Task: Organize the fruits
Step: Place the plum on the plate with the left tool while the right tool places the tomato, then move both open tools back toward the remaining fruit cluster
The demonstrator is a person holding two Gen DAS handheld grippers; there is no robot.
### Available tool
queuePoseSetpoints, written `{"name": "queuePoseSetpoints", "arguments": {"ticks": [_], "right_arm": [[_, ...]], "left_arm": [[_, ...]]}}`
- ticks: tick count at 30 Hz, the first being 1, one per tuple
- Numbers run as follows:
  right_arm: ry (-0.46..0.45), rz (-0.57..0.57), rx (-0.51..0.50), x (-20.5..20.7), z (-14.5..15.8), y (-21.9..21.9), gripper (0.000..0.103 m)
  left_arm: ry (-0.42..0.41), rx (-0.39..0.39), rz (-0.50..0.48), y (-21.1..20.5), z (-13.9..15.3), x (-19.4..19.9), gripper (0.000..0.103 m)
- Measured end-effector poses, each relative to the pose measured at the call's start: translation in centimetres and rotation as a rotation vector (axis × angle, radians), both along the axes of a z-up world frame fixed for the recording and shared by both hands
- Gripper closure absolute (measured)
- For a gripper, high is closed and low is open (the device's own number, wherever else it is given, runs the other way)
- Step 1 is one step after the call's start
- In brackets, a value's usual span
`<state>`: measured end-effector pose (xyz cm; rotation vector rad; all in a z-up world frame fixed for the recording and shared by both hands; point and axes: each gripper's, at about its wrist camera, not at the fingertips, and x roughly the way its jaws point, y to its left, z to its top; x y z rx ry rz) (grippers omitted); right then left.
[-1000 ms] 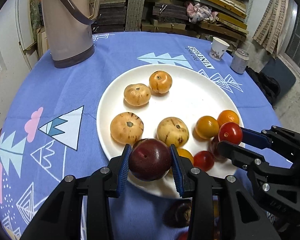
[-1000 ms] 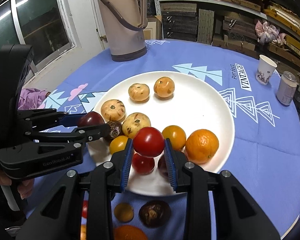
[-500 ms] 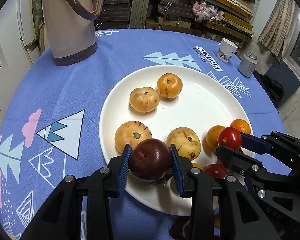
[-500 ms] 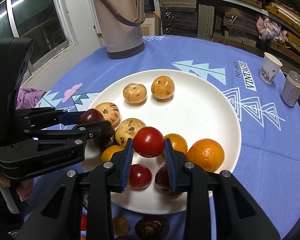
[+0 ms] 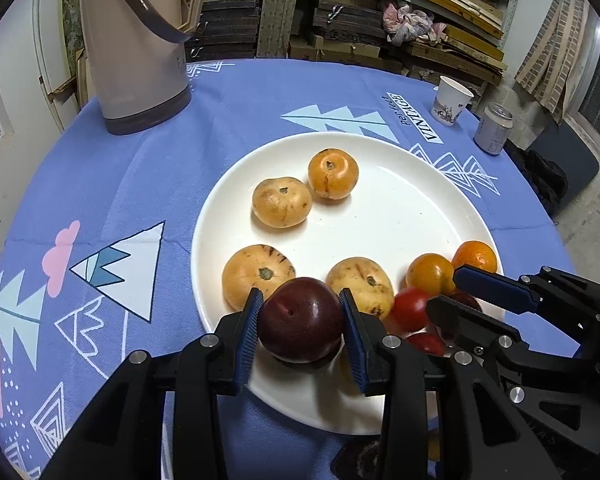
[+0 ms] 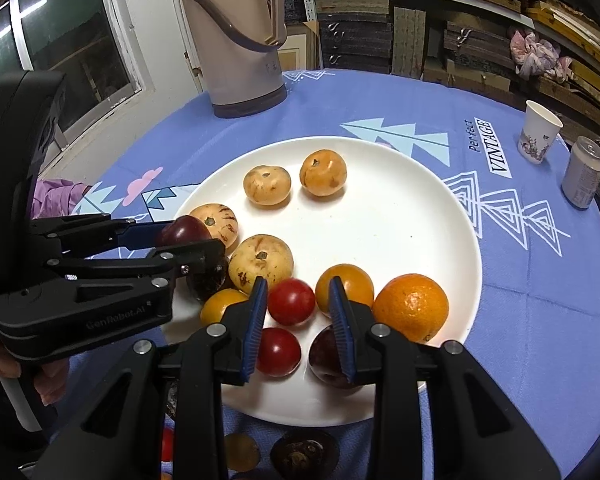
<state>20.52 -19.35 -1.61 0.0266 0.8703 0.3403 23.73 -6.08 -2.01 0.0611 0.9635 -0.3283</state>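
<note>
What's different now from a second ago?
The red tomato has dropped out of the right gripper's fingers and now sits lower, among the fruit on the plate. The left gripper still squeezes the dark plum. The other fruit stayed put.

"Perfect VINTAGE" on the blue tablecloth (image 6: pixel 496 148); "GenRobot.AI" on the left tongs (image 6: pixel 204 242) body.

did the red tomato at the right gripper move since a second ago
Yes: the red tomato has sunk out from between the right gripper pads, down toward the white plate.
</note>
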Motion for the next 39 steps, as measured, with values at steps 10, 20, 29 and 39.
{"name": "queuePoseSetpoints", "arguments": {"ticks": [10, 20, 29, 39], "right_arm": [[-0.004, -0.018, 0.026, -1.0, 0.3, -0.9, 0.068], [-0.011, -0.052, 0.054, -2.5, 0.7, -2.2, 0.057], [-0.018, -0.081, 0.076, -4.9, 1.0, -3.4, 0.051], [-0.013, -0.118, 0.088, -8.1, 0.5, -4.7, 0.039]], "left_arm": [[-0.059, -0.011, 0.004, 0.3, 1.4, -0.9, 0.049], [-0.059, 0.001, 0.011, 1.3, 1.6, -2.0, 0.049], [-0.041, -0.003, 0.032, 3.4, 1.1, -4.3, 0.048], [-0.027, -0.005, 0.039, 4.4, 0.5, -6.6, 0.046]]}}
